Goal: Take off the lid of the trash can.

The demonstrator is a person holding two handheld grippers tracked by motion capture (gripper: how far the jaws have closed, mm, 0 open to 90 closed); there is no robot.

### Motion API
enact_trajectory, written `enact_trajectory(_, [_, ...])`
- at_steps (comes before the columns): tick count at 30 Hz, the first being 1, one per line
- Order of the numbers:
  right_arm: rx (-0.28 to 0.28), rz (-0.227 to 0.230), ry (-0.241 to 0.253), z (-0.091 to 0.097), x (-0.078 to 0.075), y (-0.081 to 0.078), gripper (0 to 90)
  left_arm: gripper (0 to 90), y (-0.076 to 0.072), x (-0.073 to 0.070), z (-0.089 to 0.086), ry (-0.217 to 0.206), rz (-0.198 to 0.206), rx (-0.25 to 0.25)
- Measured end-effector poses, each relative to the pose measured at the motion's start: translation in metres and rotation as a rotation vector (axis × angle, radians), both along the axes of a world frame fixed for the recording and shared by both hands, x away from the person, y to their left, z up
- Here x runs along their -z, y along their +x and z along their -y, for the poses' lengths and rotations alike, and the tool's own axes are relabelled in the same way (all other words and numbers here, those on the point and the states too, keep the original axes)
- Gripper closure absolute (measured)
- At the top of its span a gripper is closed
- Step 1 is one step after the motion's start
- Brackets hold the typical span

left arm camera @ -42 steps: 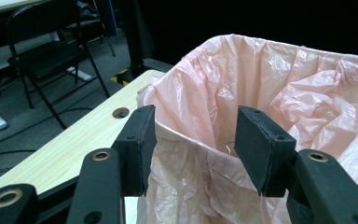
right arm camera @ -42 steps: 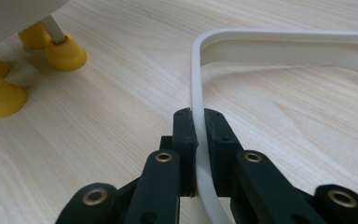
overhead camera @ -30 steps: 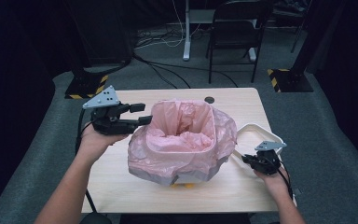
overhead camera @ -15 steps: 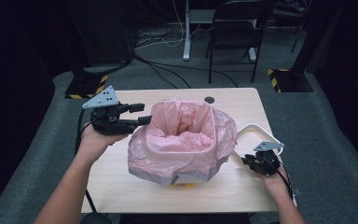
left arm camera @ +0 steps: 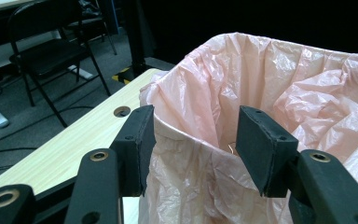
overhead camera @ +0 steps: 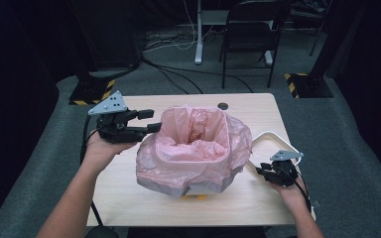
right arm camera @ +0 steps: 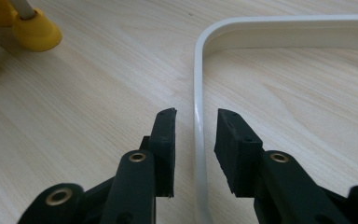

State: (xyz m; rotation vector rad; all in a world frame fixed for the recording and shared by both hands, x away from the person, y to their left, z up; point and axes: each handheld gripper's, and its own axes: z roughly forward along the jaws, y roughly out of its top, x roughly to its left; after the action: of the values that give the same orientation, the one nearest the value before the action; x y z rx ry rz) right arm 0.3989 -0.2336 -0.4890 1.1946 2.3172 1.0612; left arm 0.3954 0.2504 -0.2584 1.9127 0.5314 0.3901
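A pink plastic bag point(overhead camera: 193, 148) lines a small bin standing at the middle of the counter point(overhead camera: 129, 198), its thin film folded over the rim and draped loosely down the outside in crumpled folds. The bin itself is mostly hidden under the film; yellow feet point(right arm camera: 36, 29) show beneath it. The bag looks very light, soft and slippery, likely to tear or slide off if pulled hard, so the best hold seems to be on the doubled film at the rim, pinched gently.

The left claw point(overhead camera: 149, 120) hangs at the bag's left rim, held level in the person's left hand point(overhead camera: 104, 148). In the left gripper view its jaws stand fairly wide with the folded edge of the bag point(left arm camera: 261, 93) between them; the pads do not visibly press on the film.

To the right of the bin, a white loop-shaped frame point(overhead camera: 273, 141) lies flat on the counter, just beside the bag's draped side. The right claw point(overhead camera: 260, 171) rests low at this frame. In the right gripper view the thin white bar point(right arm camera: 198, 140) runs between the two jaws, which have just been opening and now stand apart from it with a small gap each side, so the bar is let go.

A dark round hole point(overhead camera: 222, 105) sits near the counter's far edge, and a black chair point(overhead camera: 250, 29) stands on the grey floor beyond
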Motion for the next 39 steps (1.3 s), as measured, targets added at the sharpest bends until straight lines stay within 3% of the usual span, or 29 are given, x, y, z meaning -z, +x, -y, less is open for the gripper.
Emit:
enact_trajectory(10, [0.004,0.014,0.013,-0.001,-0.005,-0.002,59.8,46.8,0.003,0.0,-0.002,-0.005,-0.006,-0.01])
enact_trajectory(23, [-0.001,0.039,0.021,-0.004,-0.012,-0.008,57.6,45.2,0.009,-0.001,-0.004,-0.012,-0.009,-0.031])
enact_trajectory(39, [-0.041,0.072,0.085,-0.007,-0.038,-0.014,54.5,43.7,0.018,-0.001,-0.005,-0.003,-0.016,-0.058])
